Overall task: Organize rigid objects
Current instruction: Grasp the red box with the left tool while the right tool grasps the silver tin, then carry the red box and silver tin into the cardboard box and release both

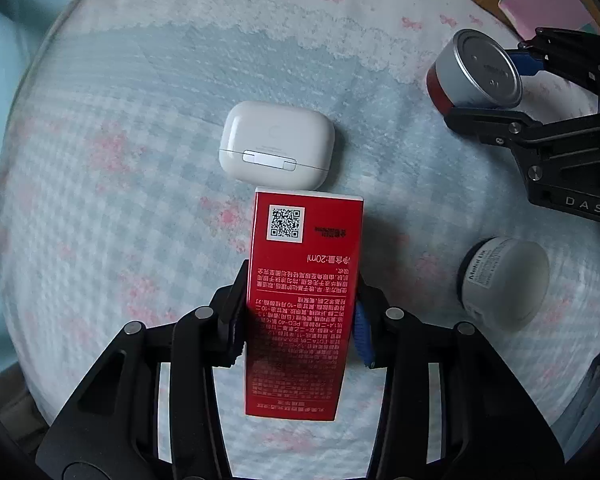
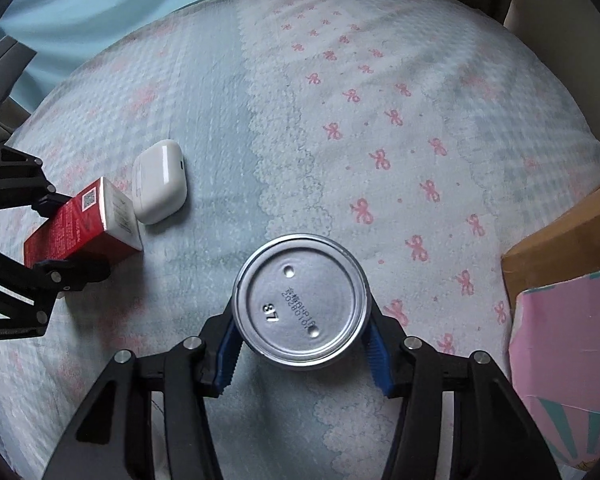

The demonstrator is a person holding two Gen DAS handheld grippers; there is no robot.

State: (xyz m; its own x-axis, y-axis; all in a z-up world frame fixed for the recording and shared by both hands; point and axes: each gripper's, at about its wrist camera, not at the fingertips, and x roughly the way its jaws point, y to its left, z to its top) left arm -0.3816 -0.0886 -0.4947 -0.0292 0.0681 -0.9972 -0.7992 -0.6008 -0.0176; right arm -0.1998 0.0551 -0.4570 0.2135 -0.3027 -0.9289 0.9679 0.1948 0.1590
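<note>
**Both tongs loaded above the patterned cloth**

While the left gripper (image 1: 298, 320) clamps a red box (image 1: 304, 300) by its long sides, the right gripper (image 2: 302, 346) pinches a metal can (image 2: 302, 300) between its blue pads (image 2: 226, 354), the can's stamped bottom turned toward the wrist camera. The box runs lengthwise out between the left fingers, its QR-code end pointing away, and that far end sits just beside a white earbud case (image 1: 276, 144) lying on the cloth-covered table (image 1: 120, 140). In the right wrist view the box's pale end cap nearly meets the case; whether they touch cannot be told. The can has a red band at its far end and is well apart from the box, off toward the table's right side. Near the right gripper, closer to the table's near edge, a small white jar (image 1: 504, 284) lies on its side. A brown cardboard box (image 2: 560, 244) holding a pink package (image 2: 560, 332) stands at the table's right edge.
</note>
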